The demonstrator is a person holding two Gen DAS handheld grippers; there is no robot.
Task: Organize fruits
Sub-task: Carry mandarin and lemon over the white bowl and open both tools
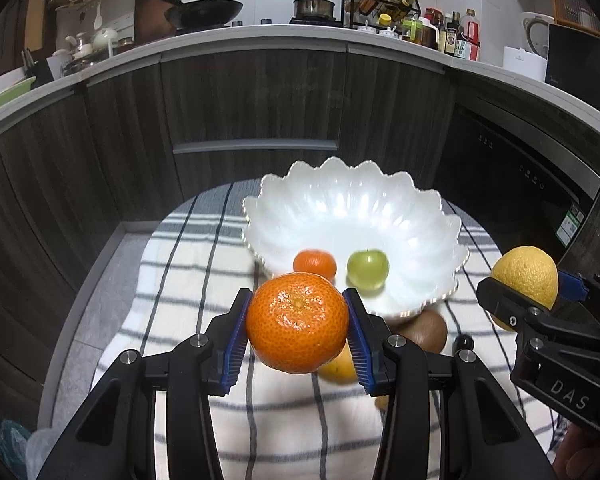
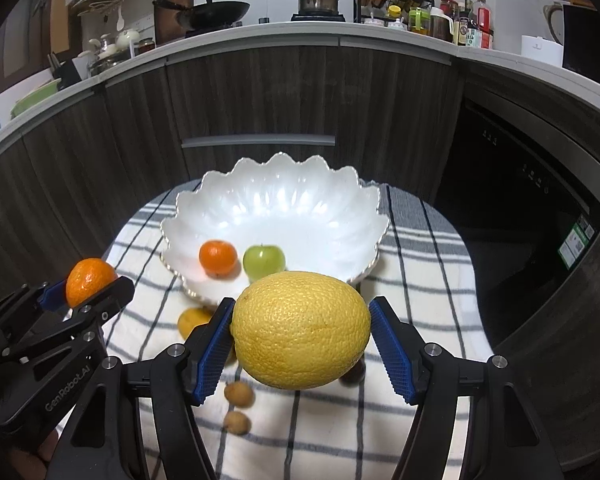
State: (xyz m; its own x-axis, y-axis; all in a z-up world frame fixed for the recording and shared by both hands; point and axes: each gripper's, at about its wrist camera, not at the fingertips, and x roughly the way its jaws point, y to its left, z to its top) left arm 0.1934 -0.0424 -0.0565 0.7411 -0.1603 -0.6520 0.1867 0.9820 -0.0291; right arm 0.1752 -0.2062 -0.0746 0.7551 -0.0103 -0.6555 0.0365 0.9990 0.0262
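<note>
Now we hold two fruits above the cloth-covered bench: our left hand-held gripper is clamped on a mandarin, our right hand-held gripper on a large yellow citrus. Both hang just short of the white bowl, where a small mandarin and a green apple already lie. We judge the heavy citrus may slip from its narrow pad contact, or drop hard and knock the bowl's scalloped rim.

Mandarin and yellow citrus aloft (bowl holds two).
</note>
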